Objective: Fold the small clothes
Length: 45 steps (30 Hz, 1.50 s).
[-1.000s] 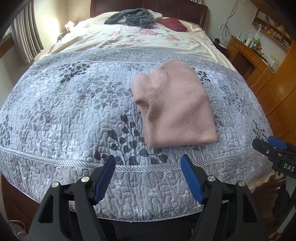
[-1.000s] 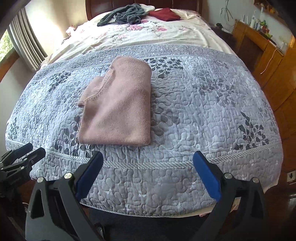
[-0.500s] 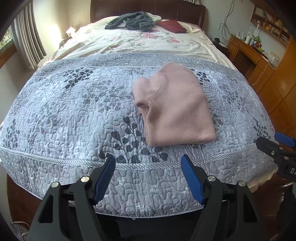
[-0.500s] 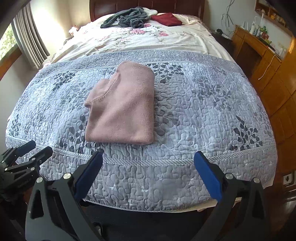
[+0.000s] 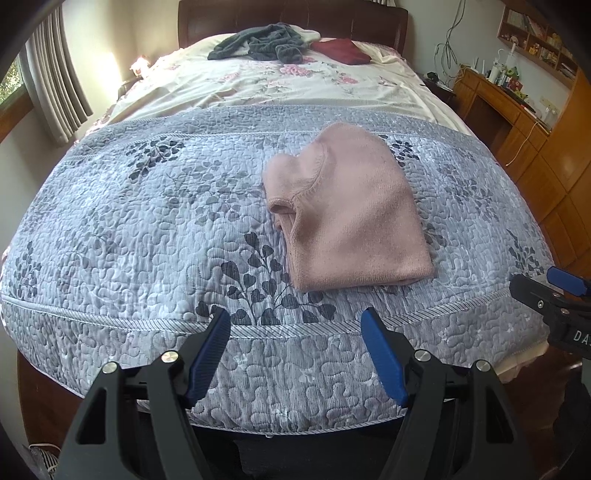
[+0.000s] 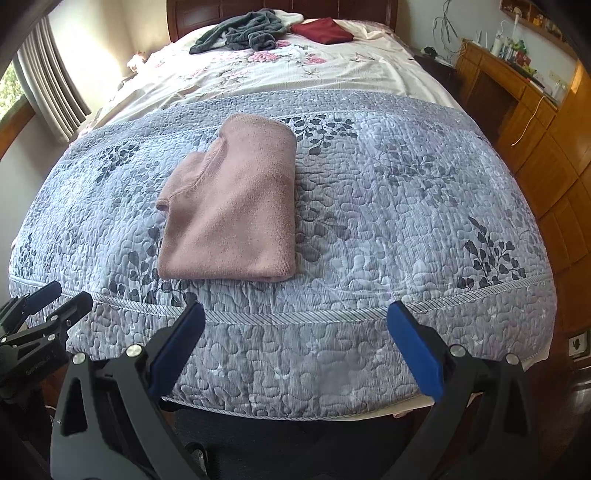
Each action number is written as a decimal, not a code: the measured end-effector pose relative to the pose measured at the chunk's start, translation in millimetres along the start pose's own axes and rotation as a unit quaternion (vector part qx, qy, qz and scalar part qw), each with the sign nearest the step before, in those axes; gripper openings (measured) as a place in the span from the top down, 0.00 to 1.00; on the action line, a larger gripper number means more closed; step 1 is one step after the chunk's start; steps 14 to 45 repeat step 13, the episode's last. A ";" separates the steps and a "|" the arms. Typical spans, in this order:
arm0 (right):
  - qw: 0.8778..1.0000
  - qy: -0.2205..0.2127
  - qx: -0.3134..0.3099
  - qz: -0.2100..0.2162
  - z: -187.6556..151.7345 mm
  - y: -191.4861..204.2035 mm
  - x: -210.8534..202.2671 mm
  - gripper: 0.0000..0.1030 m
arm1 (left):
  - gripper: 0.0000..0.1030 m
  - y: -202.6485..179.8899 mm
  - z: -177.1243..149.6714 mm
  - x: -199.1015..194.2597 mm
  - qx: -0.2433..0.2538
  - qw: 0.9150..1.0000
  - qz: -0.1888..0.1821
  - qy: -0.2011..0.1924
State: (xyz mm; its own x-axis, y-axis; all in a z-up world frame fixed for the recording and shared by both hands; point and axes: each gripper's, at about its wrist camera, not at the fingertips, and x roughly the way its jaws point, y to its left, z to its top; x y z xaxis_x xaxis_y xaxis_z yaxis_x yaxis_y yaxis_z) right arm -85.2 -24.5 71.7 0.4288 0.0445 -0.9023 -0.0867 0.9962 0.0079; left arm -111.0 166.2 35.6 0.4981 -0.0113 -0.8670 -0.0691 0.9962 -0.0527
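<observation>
Pink top (image 5: 354,218) folded, flat on bed (image 5: 147,221) quilt, near foot edge. Left claw (image 5: 295,350) spread wide, empty, hanging off bed edge. Right claw (image 6: 295,343) same, wide and empty. Risks: pinching only top layer and undoing fold; snagging quilt with fleece; dragging top off edge. Grey clothes (image 5: 262,42), red cloth (image 5: 340,50) far at headboard, well apart.

Folded pink garment (image 5: 351,218) lying flat on the grey quilted bedspread (image 5: 147,221), beyond the left gripper (image 5: 295,354), whose blue-padded fingers (image 5: 208,354) stand apart and empty. Right gripper (image 5: 554,291) enters at the right edge. Dark grey clothing (image 5: 258,46) and a maroon item (image 5: 341,50) lie near the headboard (image 5: 295,14).
</observation>
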 end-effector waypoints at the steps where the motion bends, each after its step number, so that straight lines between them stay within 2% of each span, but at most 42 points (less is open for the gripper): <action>1: 1.000 0.001 0.000 -0.003 -0.8 -0.4 0.9 0.04 | 0.29 0.2 -0.2 -0.3 -0.001 1.000 -0.001 0.000; 6: 1.000 0.006 0.000 -0.013 -3.4 -1.5 3.2 0.04 | 0.29 -0.2 -0.4 -3.0 0.000 1.000 -0.001 -0.004; 9: 1.000 0.013 0.005 -0.004 -3.4 -2.1 3.1 0.04 | 0.29 -0.6 -0.8 -4.9 0.000 1.000 -0.002 -0.007; 45: 1.000 0.013 0.008 -0.006 -3.2 -3.1 3.3 0.04 | 0.29 -1.1 -1.1 -6.0 0.001 1.000 -0.003 -0.008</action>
